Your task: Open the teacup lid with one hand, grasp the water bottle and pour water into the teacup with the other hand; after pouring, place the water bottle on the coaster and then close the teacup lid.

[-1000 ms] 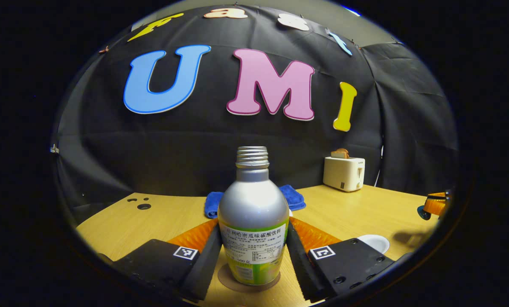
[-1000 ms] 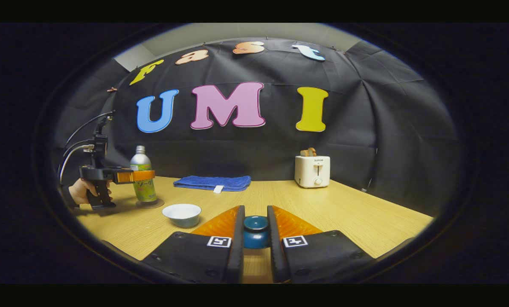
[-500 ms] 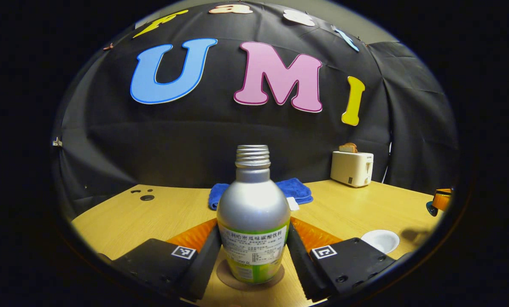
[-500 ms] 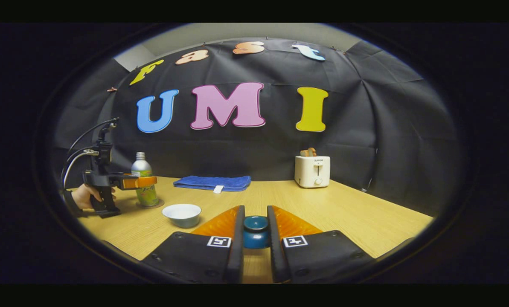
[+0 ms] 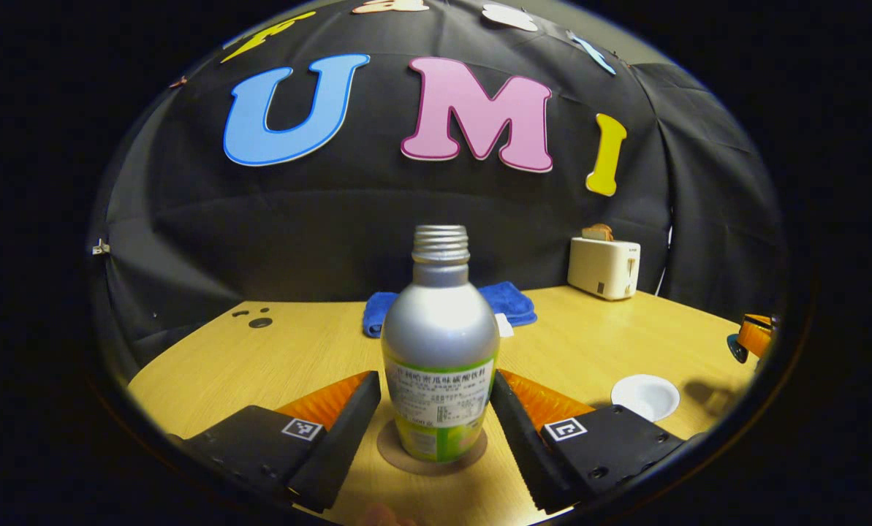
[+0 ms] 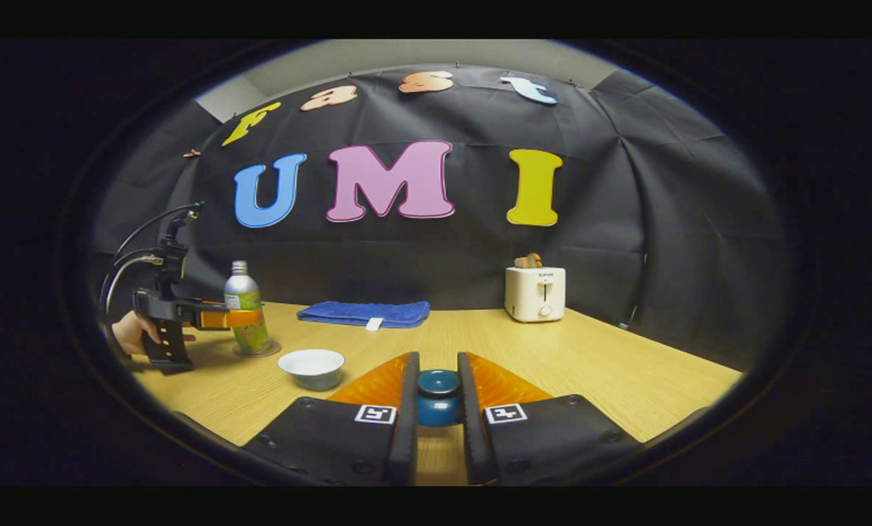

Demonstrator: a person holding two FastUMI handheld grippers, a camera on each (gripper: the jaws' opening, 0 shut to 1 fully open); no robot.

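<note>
Now left tongs (image 5: pixel 436 409) have released the bottle (image 5: pixel 440 351) (standing on coaster (image 5: pixel 432 456)).

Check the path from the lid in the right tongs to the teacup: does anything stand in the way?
Nothing visible does. The right tongs grip the lid, and only bare table lies between it and the open teacup to its left. The bottle stands beyond the cup, off that path.
</note>
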